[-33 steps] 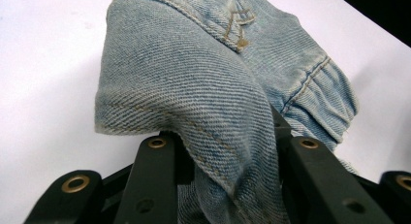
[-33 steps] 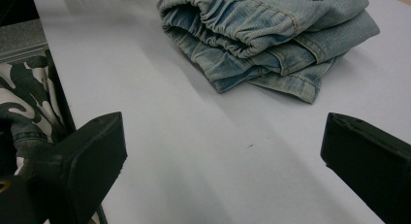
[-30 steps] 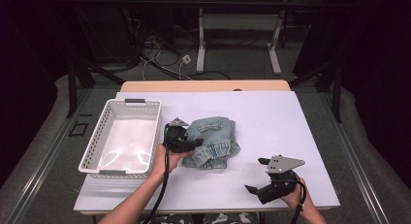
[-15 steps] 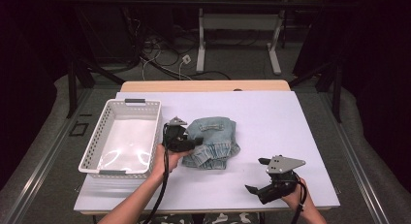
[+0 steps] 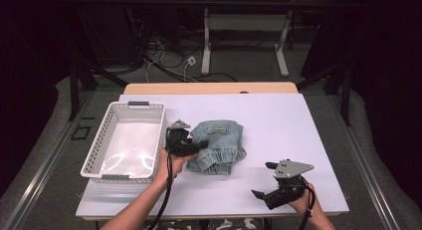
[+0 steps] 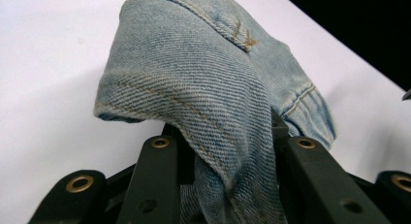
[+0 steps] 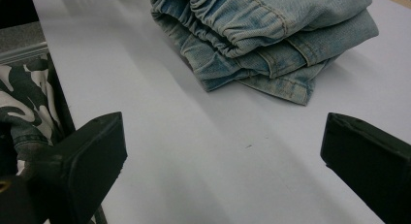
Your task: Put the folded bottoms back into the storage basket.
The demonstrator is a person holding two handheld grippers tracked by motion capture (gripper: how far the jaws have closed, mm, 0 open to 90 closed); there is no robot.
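The left gripper (image 5: 195, 149) is clamped on an edge of the folded pale-blue denim garment (image 5: 219, 145), which lies mid-bench beside the white perforated plastic basket (image 5: 124, 140). The right gripper (image 5: 263, 180) hovers wide open, empty. Next move, likely: lift the denim clear over the basket's rim.

No legible text, label, brand, number or sign is present. The folded denim garment (image 5: 217, 145) and white basket (image 5: 124, 140) carry none.
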